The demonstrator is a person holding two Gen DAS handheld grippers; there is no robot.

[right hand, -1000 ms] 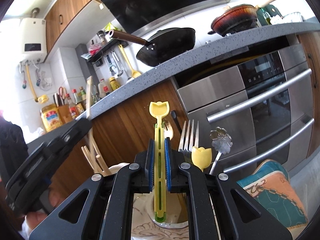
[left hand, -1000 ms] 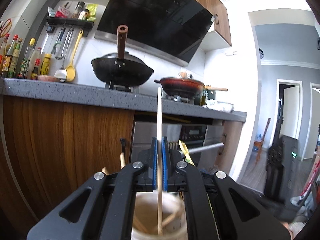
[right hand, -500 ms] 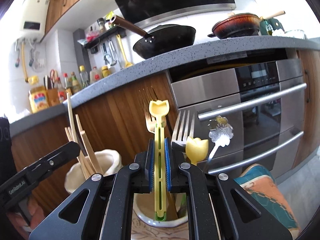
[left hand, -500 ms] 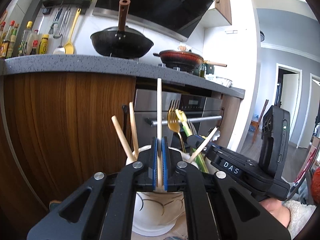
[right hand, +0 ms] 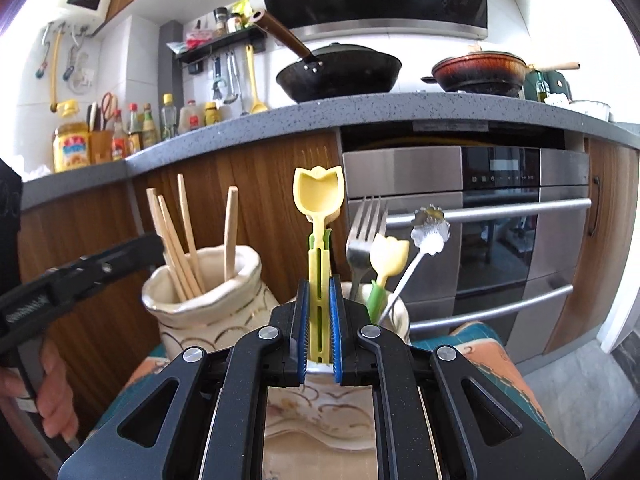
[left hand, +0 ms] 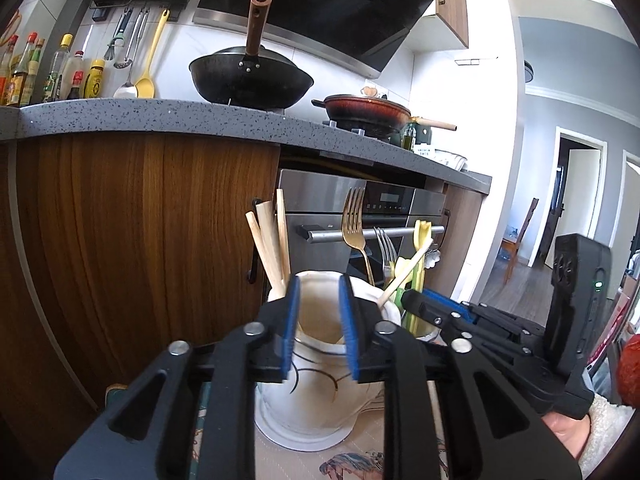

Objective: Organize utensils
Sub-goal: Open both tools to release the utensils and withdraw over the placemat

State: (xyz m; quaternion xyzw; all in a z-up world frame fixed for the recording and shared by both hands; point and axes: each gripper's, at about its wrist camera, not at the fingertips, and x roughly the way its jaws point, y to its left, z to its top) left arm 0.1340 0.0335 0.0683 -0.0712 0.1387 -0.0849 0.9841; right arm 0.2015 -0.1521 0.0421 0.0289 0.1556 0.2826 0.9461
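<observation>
— Since half a second back, we've let go with our left gripper (left hand: 318, 330): its blue pads (left hand: 290, 326) stand apart with nothing between them, and the chopstick we were holding now sits among the other wooden chopsticks (right hand: 176, 240) in the cream vase (right hand: 208, 300).

— And our right gripper (right hand: 319, 330)?

— We have its jaws closed on the stem of the yellow tulip-shaped spoon (right hand: 318, 196), which stands upright over the second holder (right hand: 394, 312), just right of the vase.

— What else is in that holder?

— We see a silver fork (right hand: 364, 236), a smaller yellow tulip spoon (right hand: 388, 254) and a flower-headed metal spoon (right hand: 430, 228). From our left wrist a gold fork (left hand: 353, 220) shows there too.

— What do they rest on?

— Both pots stand on a patterned mat (right hand: 496, 360), in front of the wooden cabinet (left hand: 140, 220) and the steel oven (right hand: 500, 220).
</observation>
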